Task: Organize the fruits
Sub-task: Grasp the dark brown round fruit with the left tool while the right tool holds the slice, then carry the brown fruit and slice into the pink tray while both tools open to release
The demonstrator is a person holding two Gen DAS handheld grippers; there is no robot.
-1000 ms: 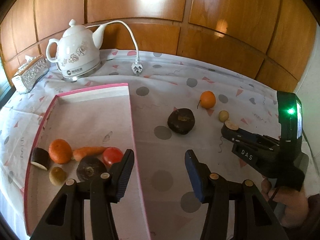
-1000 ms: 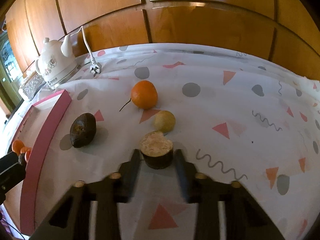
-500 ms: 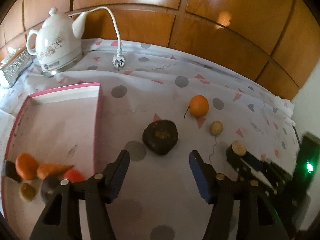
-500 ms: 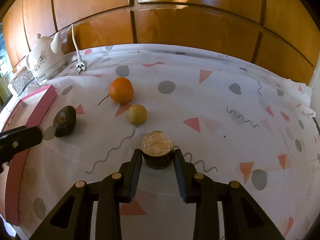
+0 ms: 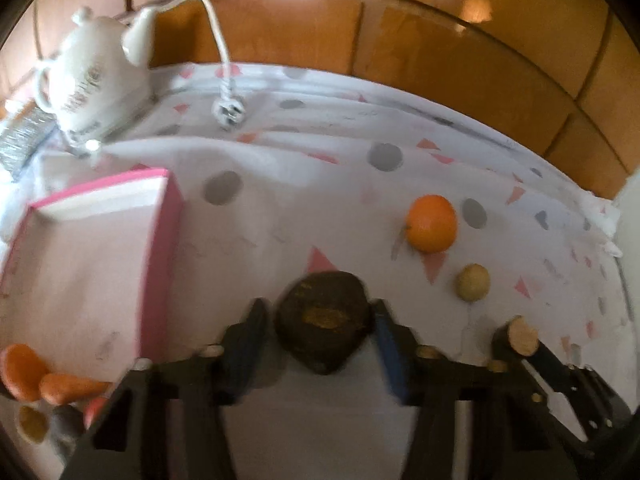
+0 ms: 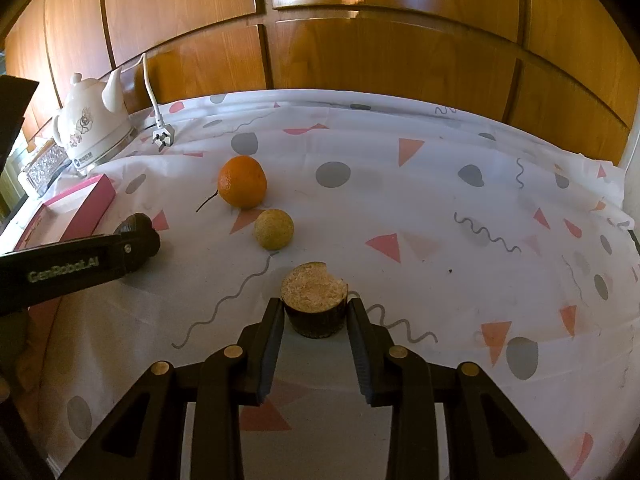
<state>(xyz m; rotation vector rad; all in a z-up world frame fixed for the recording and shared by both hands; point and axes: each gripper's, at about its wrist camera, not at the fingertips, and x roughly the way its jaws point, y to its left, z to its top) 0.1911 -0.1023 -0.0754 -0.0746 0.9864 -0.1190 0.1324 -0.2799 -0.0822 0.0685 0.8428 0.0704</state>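
Two grippers work over the patterned cloth (image 6: 400, 184). The left gripper (image 5: 320, 322) straddles a dark brown fruit (image 5: 322, 320) lying on the cloth; its jaws have just been closing, and the blur hides whether the pads press it yet. The right gripper (image 6: 314, 314) clamps a cut dark fruit (image 6: 314, 300), pale face up. Just beyond it lie a small yellow fruit (image 6: 274, 229) and an orange (image 6: 242, 182), near each other. To the left stands a pink box (image 5: 162, 240); its near end holds an orange fruit (image 5: 20, 370), a carrot (image 5: 70, 388), something red (image 5: 94, 408), a dark piece (image 5: 66, 426) and a yellowish one (image 5: 32, 424), bunched together. A white kettle (image 6: 92, 128) with its loose plug (image 6: 162, 136) sits by the wooden wall.
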